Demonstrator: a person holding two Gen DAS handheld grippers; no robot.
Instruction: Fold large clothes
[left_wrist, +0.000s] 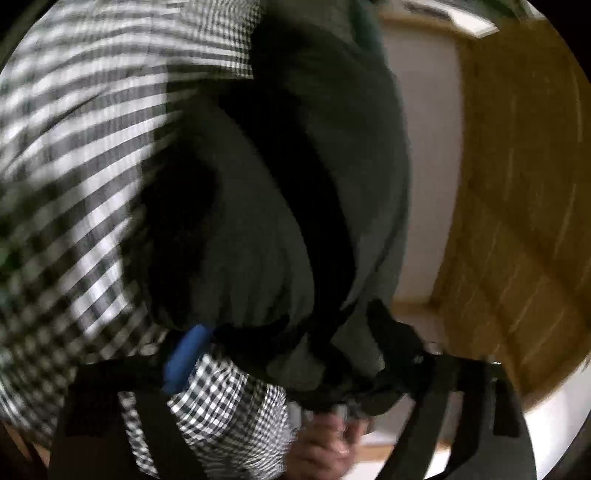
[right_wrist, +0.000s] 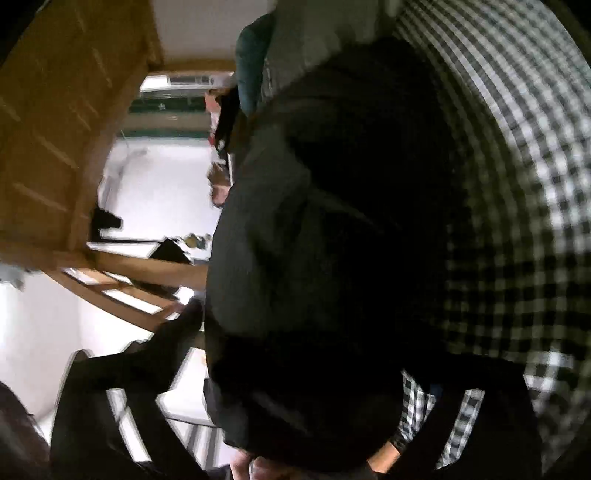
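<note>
**Dark garment bunched close in front of both hand-held grippers**

Dark garment (left_wrist: 266, 229) fills the middle of both wrist views, hanging as a thick, rounded bundle right in front of the cameras. In the left wrist view it lies between the two fingers of the left hand-held gripper (left_wrist: 288, 373): a blue-padded finger (left_wrist: 184, 354) shows at the lower left edge of the bundle and a black finger (left_wrist: 399, 343) at its lower right. The jaws stand wide, and blur hides whether the pads press on the cloth. A black strap or seam of the garment runs down to the right finger. A hand (left_wrist: 325, 443) in a checked sleeve (left_wrist: 229, 398) shows below the bundle.

In the right wrist view the same garment (right_wrist: 314, 240) hangs in the centre and reaches down to the lower edge. The right hand-held gripper (right_wrist: 295, 369) has one dark finger (right_wrist: 177, 332) just left of the cloth; the other finger is lost in shadow behind the fabric. Its jaws also stand wide, and contact with the garment cannot be told.

The garment looks dark grey-green to black, soft and thick, with deep folds and a rolled lower edge. A black-and-white checked cloth (left_wrist: 74, 147) spreads behind it, to the left in the left view and to the right in the right view. A wooden door (left_wrist: 517, 184) and a pale wall (left_wrist: 432, 147) lie beyond. Both pictures are motion-blurred.
</note>
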